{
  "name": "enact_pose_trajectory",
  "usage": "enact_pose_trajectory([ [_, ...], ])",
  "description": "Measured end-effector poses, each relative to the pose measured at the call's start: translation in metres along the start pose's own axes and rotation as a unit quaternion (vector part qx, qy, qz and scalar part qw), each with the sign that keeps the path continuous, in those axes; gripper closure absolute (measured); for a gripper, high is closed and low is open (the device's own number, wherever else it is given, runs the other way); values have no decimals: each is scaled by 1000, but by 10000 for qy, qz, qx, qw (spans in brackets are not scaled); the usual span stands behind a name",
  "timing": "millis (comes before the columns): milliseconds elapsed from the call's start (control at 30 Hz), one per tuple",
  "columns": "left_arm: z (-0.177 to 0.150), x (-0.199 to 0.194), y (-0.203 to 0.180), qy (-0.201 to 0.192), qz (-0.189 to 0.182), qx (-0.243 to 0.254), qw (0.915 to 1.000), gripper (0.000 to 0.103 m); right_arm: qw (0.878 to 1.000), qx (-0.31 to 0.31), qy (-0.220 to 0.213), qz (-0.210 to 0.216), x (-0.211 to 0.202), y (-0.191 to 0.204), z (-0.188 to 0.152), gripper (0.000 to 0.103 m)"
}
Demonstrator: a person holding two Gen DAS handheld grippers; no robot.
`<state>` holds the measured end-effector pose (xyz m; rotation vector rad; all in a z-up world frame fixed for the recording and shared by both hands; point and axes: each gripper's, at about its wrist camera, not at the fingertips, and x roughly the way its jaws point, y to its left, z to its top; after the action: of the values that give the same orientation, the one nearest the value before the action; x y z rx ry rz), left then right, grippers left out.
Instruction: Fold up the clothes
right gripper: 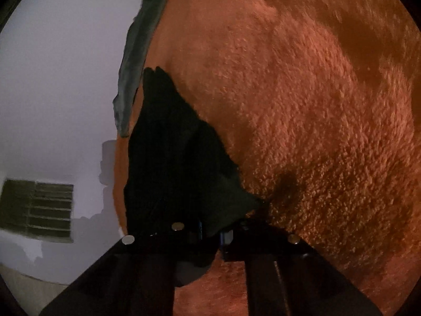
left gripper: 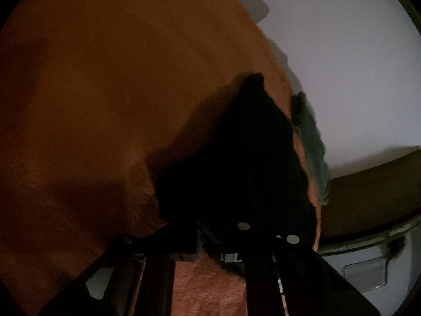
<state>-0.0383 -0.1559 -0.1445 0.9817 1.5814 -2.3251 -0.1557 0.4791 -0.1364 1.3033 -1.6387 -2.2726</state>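
Note:
An orange fleece garment (left gripper: 105,92) hangs close in front of the left wrist camera and covers most of the view. It has a black patch (left gripper: 236,158) and a grey-green edge strip (left gripper: 313,144). My left gripper (left gripper: 210,245) is shut on the fabric where the black patch meets the orange, and the cloth hides its fingertips. In the right wrist view the same orange fleece (right gripper: 302,105) fills the right side, with its black part (right gripper: 173,158) and grey-green strip (right gripper: 136,52). My right gripper (right gripper: 218,233) is shut on the black fabric.
White wall (left gripper: 342,65) shows behind the garment. A dark slatted vent (right gripper: 39,208) sits low on the wall at the left of the right wrist view. A brown curved surface (left gripper: 373,192) and a white unit with a metal rim (left gripper: 368,266) lie at lower right.

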Motion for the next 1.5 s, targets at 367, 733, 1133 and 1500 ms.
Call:
enact_pose_trajectory([
  [367, -29, -112, 11, 11, -227, 244, 9994, 97, 9994, -321, 81, -82, -79, -16, -13, 100],
  [733, -109, -215, 51, 475, 420, 1007, 9929, 99, 9987, -300, 233, -325, -166, -63, -65, 101],
  [1133, -61, -235, 35, 490, 1030, 2090, 9712, 96, 9679, -2026, 225, -1472, -218, -56, -66, 101],
  [1500, 24, -31, -63, 1575, 1321, 3731, 9047, 44, 8946, -4208, 907, -1201, -50, 43, 61, 55],
])
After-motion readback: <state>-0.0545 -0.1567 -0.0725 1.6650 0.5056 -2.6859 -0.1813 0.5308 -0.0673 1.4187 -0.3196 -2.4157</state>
